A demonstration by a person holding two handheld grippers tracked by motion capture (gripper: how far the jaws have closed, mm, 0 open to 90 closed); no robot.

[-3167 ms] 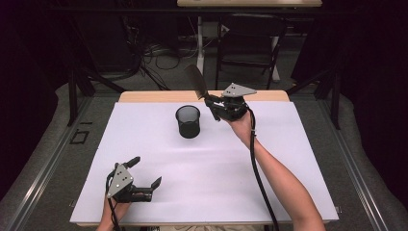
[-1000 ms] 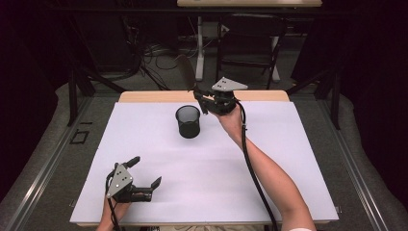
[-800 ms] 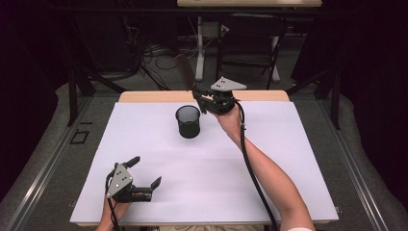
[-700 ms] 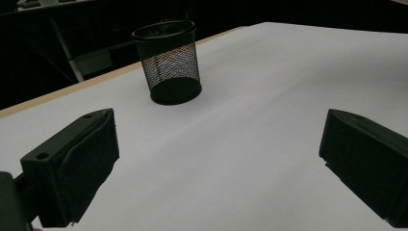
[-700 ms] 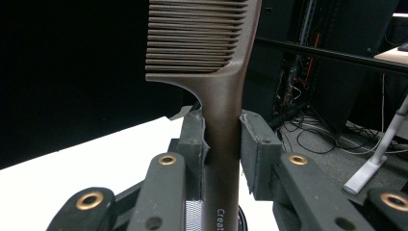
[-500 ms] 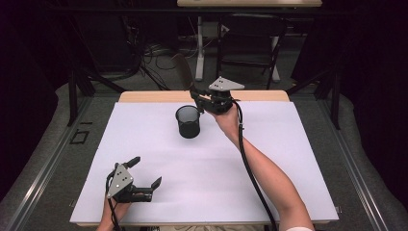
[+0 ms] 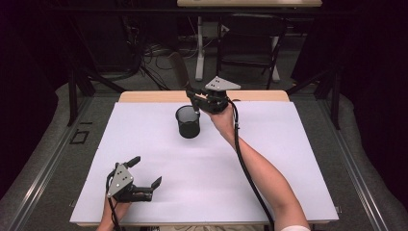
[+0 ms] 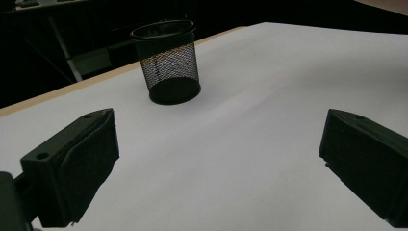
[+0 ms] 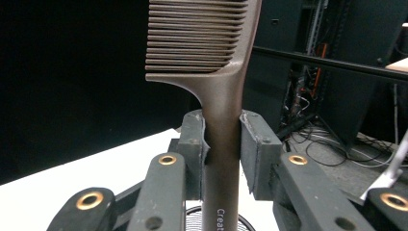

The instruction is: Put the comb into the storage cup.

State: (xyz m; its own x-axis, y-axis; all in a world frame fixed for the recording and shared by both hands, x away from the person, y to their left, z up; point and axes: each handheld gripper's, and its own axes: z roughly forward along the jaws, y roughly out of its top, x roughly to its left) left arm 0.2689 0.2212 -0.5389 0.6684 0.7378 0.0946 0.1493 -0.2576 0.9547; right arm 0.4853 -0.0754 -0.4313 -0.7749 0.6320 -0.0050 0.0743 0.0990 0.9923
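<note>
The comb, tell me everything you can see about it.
The comb is dark brown with a matte, plastic-looking finish. It has a long flat handle that widens into a row of fine, closely spaced teeth along one side. Pale lettering starting "Creat" runs along the handle. It stands upright, teeth end up, with the right tongs shut on its handle. Its lower end hangs just above the open black mesh cup at the far side of the white table.

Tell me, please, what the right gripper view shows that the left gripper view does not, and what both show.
Right gripper view alone: a brown comb clamped by its handle in the right gripper, teeth upward. Left gripper view alone: the left gripper with jaws wide apart and nothing between them, and the whole upright cup. Both: the black mesh cup on the white table.
</note>
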